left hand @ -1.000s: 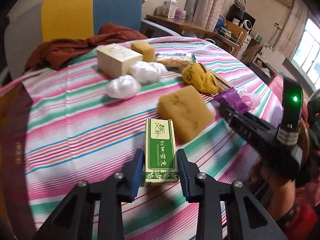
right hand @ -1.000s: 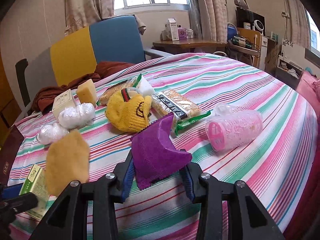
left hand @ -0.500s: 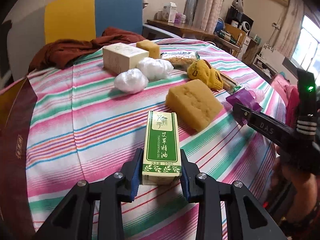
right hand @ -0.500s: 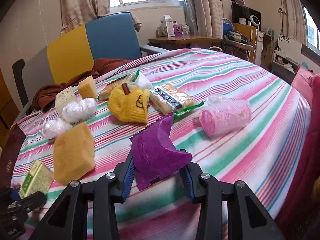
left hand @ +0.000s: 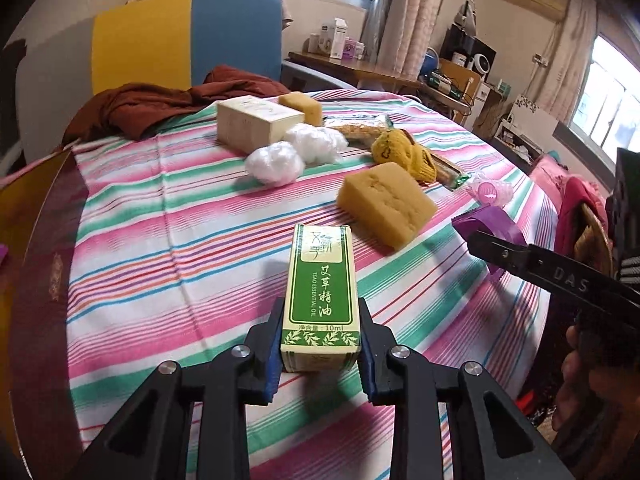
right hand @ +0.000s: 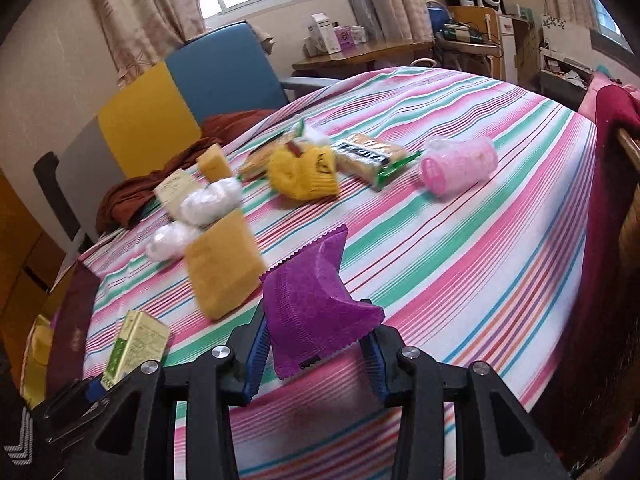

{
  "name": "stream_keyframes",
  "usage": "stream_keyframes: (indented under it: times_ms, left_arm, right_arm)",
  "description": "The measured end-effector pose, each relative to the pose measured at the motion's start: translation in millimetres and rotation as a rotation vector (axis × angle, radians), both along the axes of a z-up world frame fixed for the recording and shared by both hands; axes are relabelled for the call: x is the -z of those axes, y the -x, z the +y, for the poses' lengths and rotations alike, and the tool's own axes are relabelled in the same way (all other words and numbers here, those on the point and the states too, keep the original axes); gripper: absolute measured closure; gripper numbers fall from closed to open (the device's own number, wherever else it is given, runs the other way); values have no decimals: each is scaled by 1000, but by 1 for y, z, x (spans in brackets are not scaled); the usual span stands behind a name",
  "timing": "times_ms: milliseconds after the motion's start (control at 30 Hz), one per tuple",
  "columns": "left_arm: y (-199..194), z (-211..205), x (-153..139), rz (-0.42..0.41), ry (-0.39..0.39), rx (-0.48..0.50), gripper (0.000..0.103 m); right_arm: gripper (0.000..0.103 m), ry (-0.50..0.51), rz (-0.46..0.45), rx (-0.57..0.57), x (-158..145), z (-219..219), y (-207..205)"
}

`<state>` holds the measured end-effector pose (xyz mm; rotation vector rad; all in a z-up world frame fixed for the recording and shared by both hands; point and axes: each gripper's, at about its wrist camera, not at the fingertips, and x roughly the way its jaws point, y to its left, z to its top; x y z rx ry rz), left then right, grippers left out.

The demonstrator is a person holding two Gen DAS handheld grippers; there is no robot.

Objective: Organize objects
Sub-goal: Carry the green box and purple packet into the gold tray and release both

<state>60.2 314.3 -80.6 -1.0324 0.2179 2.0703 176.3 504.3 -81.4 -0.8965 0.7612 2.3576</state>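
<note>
My left gripper (left hand: 320,344) is shut on a green essential-oil box (left hand: 322,292) and holds it above the near edge of the striped table (left hand: 168,240). The box also shows at the lower left of the right wrist view (right hand: 136,344). My right gripper (right hand: 316,356) is shut on a purple cloth (right hand: 316,304) and holds it above the table's near side. That cloth and gripper show at the right of the left wrist view (left hand: 492,228). A big yellow sponge (left hand: 384,208) lies just beyond both grippers.
Further back lie two white plastic balls (left hand: 276,162), a cream box (left hand: 256,122), a small sponge (left hand: 302,106), a yellow knit item (left hand: 404,152), snack packets (right hand: 368,156) and a pink cup (right hand: 460,164) on its side. A brown cloth (left hand: 160,104) and a chair (left hand: 180,36) lie behind.
Both grippers have pulled back toward the near table edge and risen with their loads. The green box came off the cloth; the table items look farther away.
</note>
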Motion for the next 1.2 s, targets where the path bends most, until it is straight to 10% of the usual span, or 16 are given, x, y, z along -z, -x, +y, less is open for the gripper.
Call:
stream_keyframes:
  times_ms: [1200]
  left_arm:
    - [46,-125,-66,36,-141,-220,72]
  right_arm:
    - [61,-33,104,-227,-66,-101,65]
